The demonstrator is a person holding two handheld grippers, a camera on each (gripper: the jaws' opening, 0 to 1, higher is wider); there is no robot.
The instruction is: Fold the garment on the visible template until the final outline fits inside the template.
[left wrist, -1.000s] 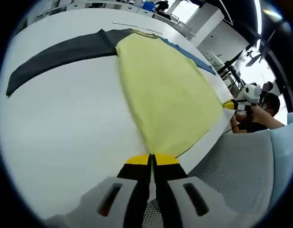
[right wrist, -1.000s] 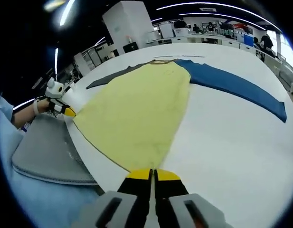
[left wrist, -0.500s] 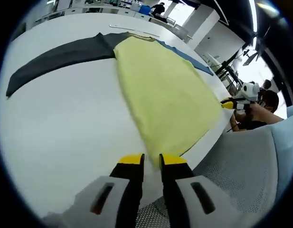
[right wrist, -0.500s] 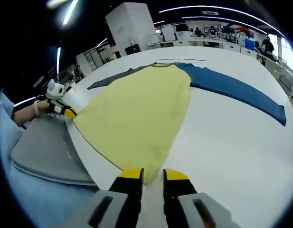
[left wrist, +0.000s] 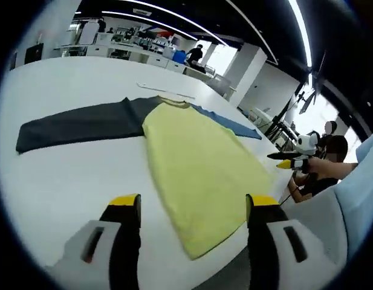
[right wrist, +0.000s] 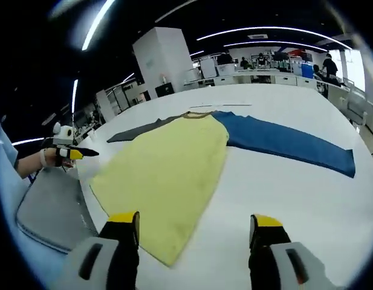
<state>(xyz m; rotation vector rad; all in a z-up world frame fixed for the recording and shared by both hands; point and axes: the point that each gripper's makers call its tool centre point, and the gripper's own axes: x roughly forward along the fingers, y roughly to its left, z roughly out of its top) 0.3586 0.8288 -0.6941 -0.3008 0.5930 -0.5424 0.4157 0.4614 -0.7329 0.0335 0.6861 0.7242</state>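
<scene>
A long-sleeved garment lies flat on the white table [left wrist: 71,175]. It has a yellow body [left wrist: 198,169], a dark grey sleeve [left wrist: 77,125] and a blue sleeve [left wrist: 228,124]. My left gripper [left wrist: 193,205] is open wide just above the near corner of the yellow hem and holds nothing. In the right gripper view the yellow body [right wrist: 168,169] spreads ahead, with the blue sleeve [right wrist: 289,145] stretched right and the grey sleeve [right wrist: 138,128] stretched left. My right gripper [right wrist: 193,220] is open wide over the hem's other corner. The left gripper [right wrist: 77,153] shows at the table edge, held by a hand.
A thin pale strip [left wrist: 168,92] lies on the table beyond the collar. A grey mesh seat [right wrist: 47,205] sits against the near table edge. A light blue sleeve [left wrist: 361,181] fills the lower right. Desks and people stand far behind.
Both grippers were shut on the near hem of the yellow body. They have since opened wide, let it go and lifted back. The hem now lies on the table.
</scene>
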